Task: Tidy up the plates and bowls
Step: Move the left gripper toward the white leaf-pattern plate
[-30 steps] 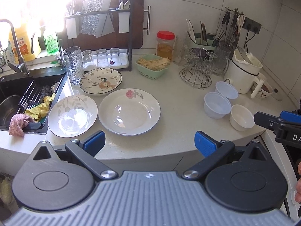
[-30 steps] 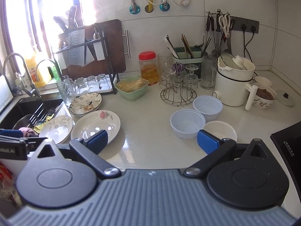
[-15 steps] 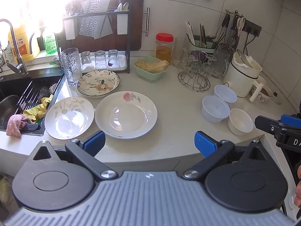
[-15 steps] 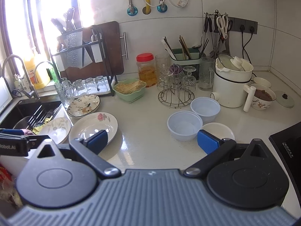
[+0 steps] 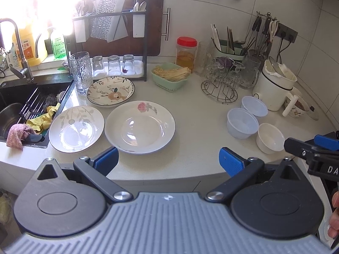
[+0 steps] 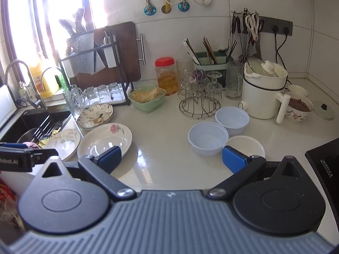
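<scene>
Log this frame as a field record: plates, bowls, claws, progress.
plates: rose plate, leaf plate, floral dark-rimmed plate, all flat near the sink
bowls: two pale blue bowls, white bowl, clustered by the white kettle
left claw: open, empty
right claw: open, empty
progress: nothing stacked yet

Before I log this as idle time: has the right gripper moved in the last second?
Yes. In the right wrist view the right gripper has advanced toward the counter: its blue pad now overlaps the white bowl further.
</scene>
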`<act>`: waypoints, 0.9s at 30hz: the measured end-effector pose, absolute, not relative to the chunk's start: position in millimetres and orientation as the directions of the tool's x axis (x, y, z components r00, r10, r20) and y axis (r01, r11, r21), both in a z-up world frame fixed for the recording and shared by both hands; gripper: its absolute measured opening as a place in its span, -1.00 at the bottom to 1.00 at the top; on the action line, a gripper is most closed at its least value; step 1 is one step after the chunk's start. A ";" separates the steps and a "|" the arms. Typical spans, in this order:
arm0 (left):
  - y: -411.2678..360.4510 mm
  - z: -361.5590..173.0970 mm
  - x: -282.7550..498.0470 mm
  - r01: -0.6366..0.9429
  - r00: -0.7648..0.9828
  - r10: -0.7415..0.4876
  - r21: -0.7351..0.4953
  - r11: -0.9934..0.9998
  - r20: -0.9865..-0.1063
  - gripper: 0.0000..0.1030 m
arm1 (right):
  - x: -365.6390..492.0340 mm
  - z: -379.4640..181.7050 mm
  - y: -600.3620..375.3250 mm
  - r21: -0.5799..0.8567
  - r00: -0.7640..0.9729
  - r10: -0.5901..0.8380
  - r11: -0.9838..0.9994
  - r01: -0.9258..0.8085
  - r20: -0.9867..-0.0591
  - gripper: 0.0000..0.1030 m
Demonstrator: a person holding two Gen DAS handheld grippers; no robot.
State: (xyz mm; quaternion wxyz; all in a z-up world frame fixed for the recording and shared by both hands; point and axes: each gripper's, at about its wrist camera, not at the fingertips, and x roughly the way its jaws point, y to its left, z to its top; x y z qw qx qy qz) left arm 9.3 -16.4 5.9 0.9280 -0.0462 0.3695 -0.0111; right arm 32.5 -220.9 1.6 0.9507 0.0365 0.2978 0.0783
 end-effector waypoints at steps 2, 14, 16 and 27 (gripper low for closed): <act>-18.0 4.6 8.3 -0.021 0.732 -0.054 -0.103 0.994 -0.679 0.99 | 32.1 -0.1 -222.1 0.115 0.804 0.179 0.984 -0.137 -0.567 1.00; -31.1 -16.4 6.5 -0.018 0.732 -0.014 -0.040 0.999 -0.682 0.99 | 43.6 -38.3 -227.8 0.110 0.791 0.177 0.984 -0.138 -0.585 1.00; -31.7 -19.4 7.9 -0.015 0.728 -0.021 -0.047 0.999 -0.685 0.99 | 44.3 -43.3 -229.6 0.103 0.787 0.177 0.984 -0.144 -0.591 1.00; -4.4 -38.6 27.4 -0.039 0.765 0.004 -0.040 0.998 -0.644 0.99 | 56.4 -50.8 -234.8 0.164 0.779 0.206 0.977 -0.134 -0.593 1.00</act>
